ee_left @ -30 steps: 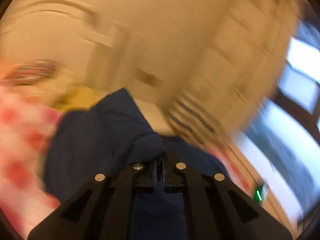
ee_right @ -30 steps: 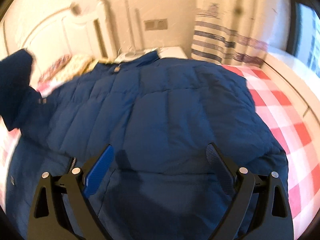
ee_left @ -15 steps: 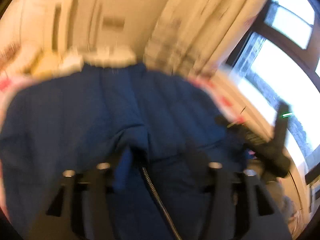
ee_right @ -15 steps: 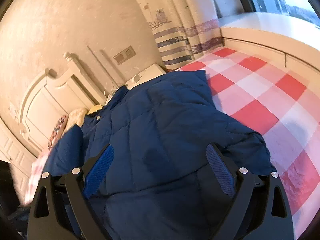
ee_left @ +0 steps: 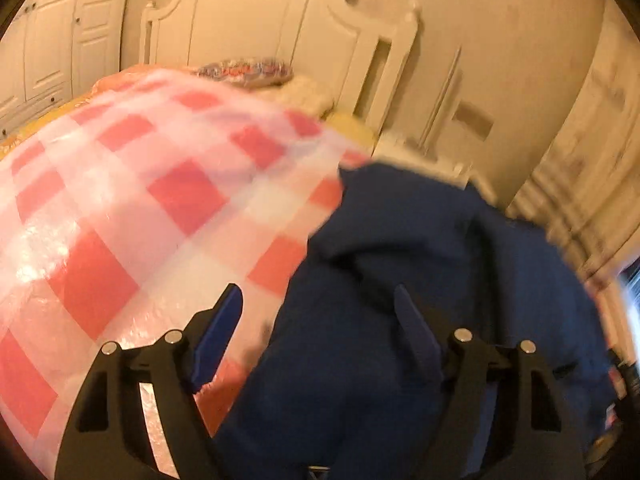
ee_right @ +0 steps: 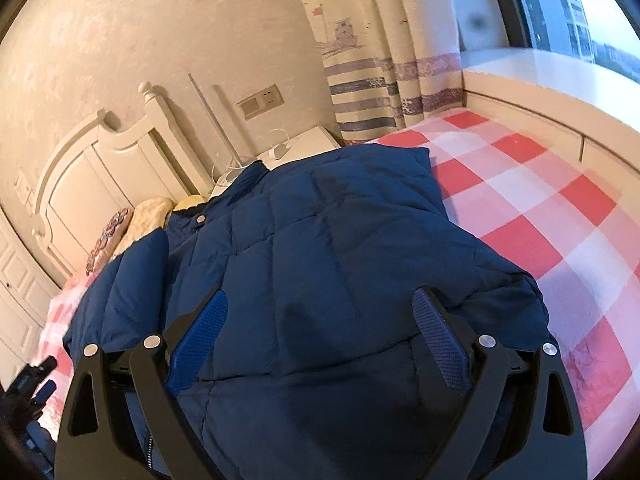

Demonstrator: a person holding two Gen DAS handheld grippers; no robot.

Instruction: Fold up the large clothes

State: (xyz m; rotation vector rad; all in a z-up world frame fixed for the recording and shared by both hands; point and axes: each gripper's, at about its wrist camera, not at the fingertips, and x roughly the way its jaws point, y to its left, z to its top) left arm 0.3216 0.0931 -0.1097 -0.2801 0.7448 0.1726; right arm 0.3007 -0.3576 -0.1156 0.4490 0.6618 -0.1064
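A dark blue quilted puffer jacket (ee_right: 320, 272) lies spread on the bed, its collar toward the headboard and one sleeve folded over its left side. My right gripper (ee_right: 320, 332) is open and empty just above the jacket's near part. My left gripper (ee_left: 320, 320) is open and empty over the jacket's left edge (ee_left: 420, 280), with its left finger above the bedspread.
The bed has a red and white checked cover (ee_right: 540, 216) (ee_left: 140, 208). A white headboard (ee_left: 256, 28), pillows (ee_left: 248, 70), a nightstand (ee_right: 296, 146), a striped curtain (ee_right: 376, 80) and a window ledge (ee_right: 560, 80) surround it. Wardrobe doors (ee_left: 48, 48) stand at the left.
My left gripper let go of the jacket sleeve, opened and swung left to the jacket's edge. The right gripper stayed open and tilted toward the window side.
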